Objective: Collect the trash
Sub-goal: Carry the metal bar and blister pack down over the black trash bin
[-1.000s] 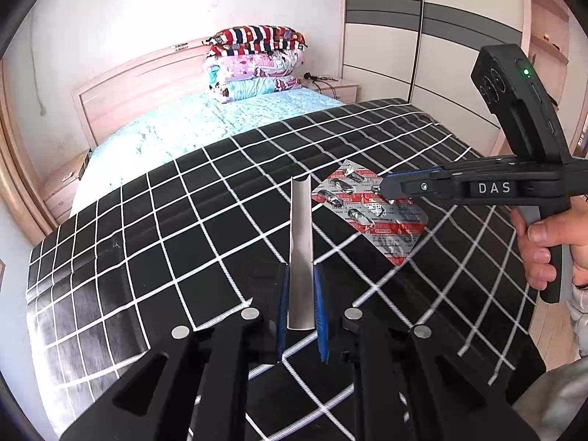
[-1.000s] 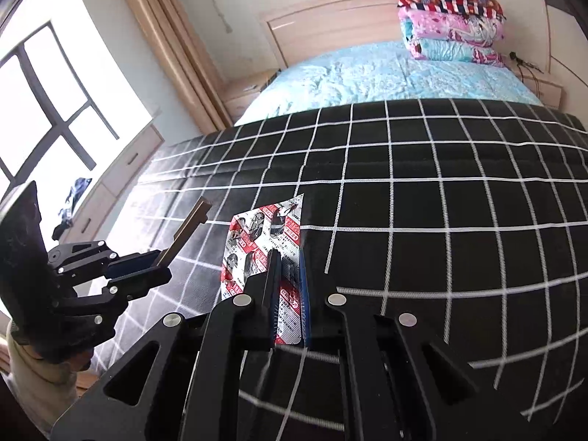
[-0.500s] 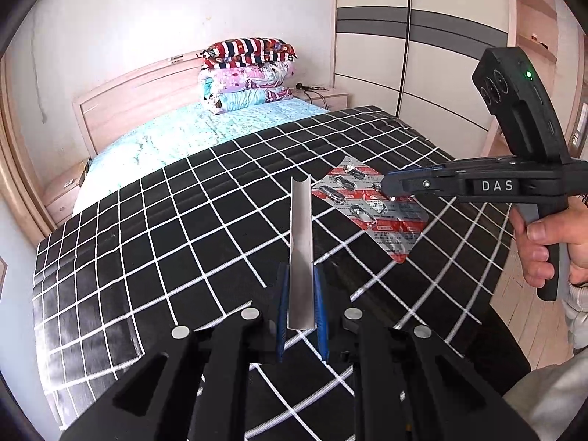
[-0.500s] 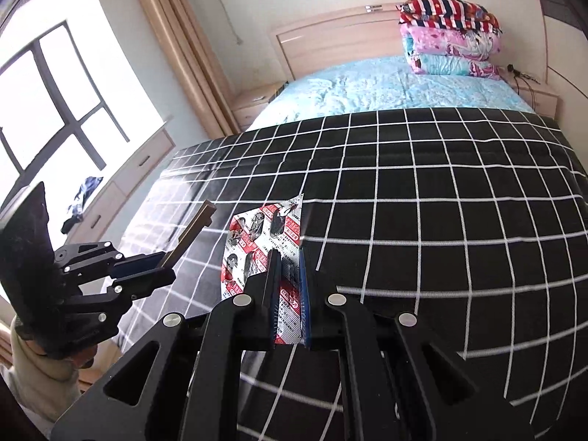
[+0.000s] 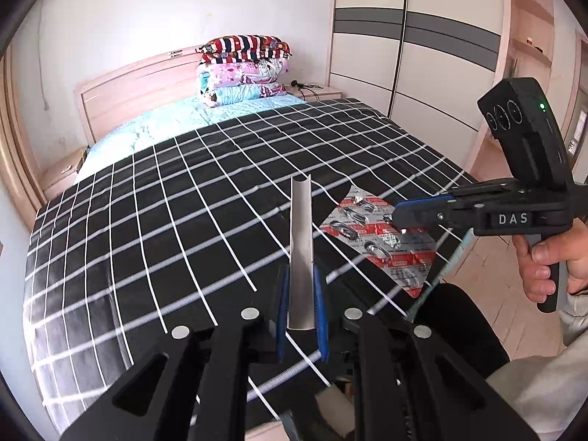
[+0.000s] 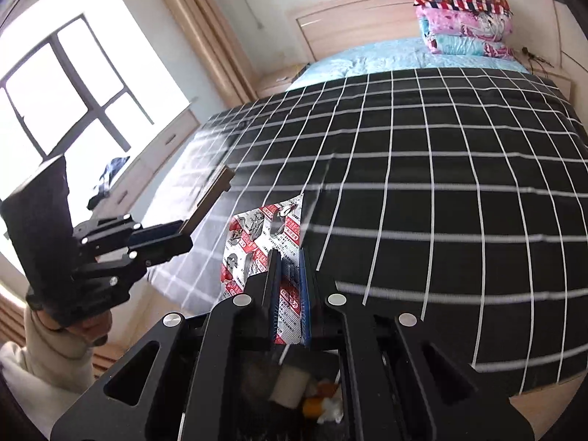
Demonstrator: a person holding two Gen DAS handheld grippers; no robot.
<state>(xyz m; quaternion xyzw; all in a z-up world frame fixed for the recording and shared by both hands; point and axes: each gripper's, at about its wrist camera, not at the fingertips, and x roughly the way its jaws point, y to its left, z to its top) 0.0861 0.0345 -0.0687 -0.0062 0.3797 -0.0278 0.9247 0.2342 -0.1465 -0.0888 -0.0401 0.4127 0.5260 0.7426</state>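
My left gripper point(image 5: 300, 275) is shut on a long grey strip of card point(image 5: 301, 235) and holds it upright in the air over the foot of the bed. It also shows in the right wrist view point(image 6: 176, 235), with the strip point(image 6: 213, 198) sticking out. My right gripper point(image 6: 290, 261) is shut on a red and silver blister pack point(image 6: 264, 235) and holds it in the air. In the left wrist view this gripper point(image 5: 404, 217) and the pack point(image 5: 378, 239) are to the right. A black trash bin point(image 6: 290, 386) with scraps in it lies right below both grippers.
The bed has a black blanket with white grid lines point(image 5: 183, 220) and a light blue sheet point(image 5: 176, 121). Folded quilts point(image 5: 242, 70) are stacked by the headboard. A wardrobe point(image 5: 422, 55) stands at the right. A window point(image 6: 66, 84) and low drawers are at the left.
Both grippers have drawn back from the bed toward its foot, each with its piece of trash. The trash bin has come into view below them.
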